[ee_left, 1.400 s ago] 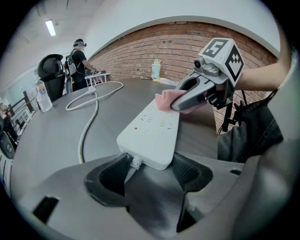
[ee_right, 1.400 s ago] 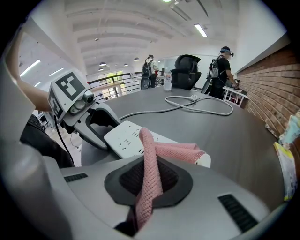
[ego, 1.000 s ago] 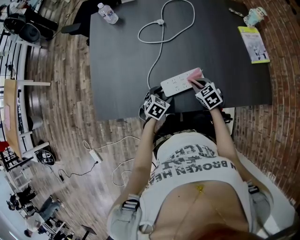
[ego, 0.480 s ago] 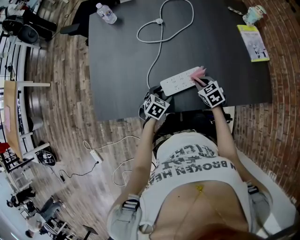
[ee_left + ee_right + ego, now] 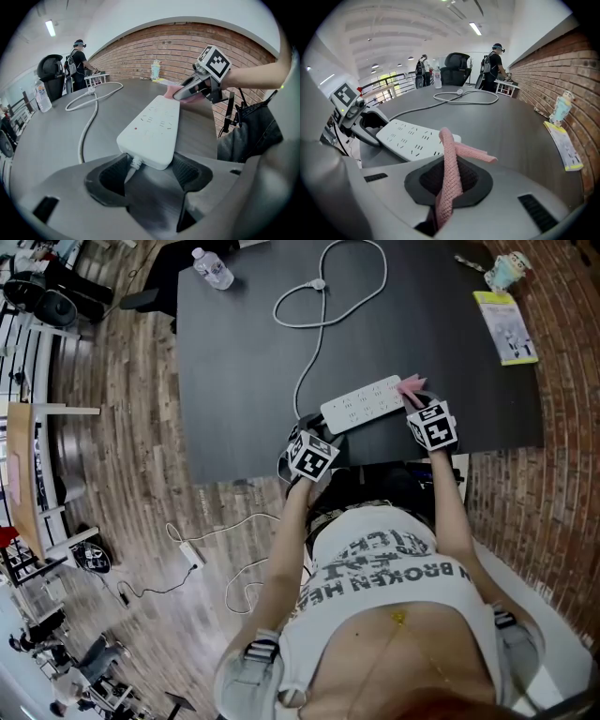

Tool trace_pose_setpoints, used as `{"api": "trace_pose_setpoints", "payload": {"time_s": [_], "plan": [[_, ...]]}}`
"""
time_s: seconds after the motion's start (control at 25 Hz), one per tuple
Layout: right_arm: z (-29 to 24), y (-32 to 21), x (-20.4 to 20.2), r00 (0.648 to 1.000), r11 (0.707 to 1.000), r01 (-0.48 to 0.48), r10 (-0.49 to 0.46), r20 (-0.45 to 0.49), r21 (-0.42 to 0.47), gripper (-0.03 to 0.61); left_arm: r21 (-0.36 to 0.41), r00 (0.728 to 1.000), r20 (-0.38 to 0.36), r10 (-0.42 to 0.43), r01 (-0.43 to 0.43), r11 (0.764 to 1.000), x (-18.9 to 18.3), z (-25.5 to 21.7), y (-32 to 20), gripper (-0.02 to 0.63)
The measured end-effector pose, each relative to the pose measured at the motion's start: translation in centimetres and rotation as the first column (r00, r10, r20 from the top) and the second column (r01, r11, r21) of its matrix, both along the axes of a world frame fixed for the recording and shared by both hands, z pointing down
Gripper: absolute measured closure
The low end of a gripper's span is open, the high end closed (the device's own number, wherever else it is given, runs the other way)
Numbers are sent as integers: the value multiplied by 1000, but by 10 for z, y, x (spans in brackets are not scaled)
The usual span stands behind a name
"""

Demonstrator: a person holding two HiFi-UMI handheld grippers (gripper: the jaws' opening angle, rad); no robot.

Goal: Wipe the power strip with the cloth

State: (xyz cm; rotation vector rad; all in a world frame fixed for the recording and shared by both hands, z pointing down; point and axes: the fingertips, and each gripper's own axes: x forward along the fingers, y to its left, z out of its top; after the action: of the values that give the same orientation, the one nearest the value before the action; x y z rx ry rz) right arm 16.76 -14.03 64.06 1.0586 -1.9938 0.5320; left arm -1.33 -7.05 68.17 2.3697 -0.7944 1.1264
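Power strip lies on the black table close to its near edge, with its cord looping away to the far side. In the head view the left gripper is at the strip's left, cord end. The right gripper is at its right end and carries the pink cloth.

In the left gripper view the jaws of the left gripper stand on either side of the strip's cord end and seem to clamp it, steadying it. The right gripper is at the far end.

In the right gripper view the right gripper is clenched on the cloth. The cloth's free fold reaches the strip's right end, but I cannot tell if it presses there.

My judgement is that wiping is under way, at the end of a stroke. The next move calls for dragging the cloth left across the socket face while the left grip holds firm.
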Motion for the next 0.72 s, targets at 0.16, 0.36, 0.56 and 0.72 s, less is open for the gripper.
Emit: {"api": "trace_pose_setpoints", "payload": {"time_s": [0.16, 0.36, 0.56, 0.72], "plan": [[0, -1, 1, 1000, 1000, 5, -5, -2, -6, 562, 0, 1000, -1, -1, 1, 1000, -1, 0, 0, 331], [-1, -1, 0, 1000, 1000, 14, -13, 13, -15, 561, 0, 1000, -2, 0, 0, 1000, -1, -1, 0, 331], [0, 0, 0, 1000, 1000, 19, -19, -1, 4, 562, 4, 1000, -2, -1, 1, 1000, -2, 0, 0, 331], [1, 0, 1, 999, 999, 37, -36, -32, 19, 561, 6, 1000, -3, -4, 4, 1000, 0, 0, 0, 331]]}}
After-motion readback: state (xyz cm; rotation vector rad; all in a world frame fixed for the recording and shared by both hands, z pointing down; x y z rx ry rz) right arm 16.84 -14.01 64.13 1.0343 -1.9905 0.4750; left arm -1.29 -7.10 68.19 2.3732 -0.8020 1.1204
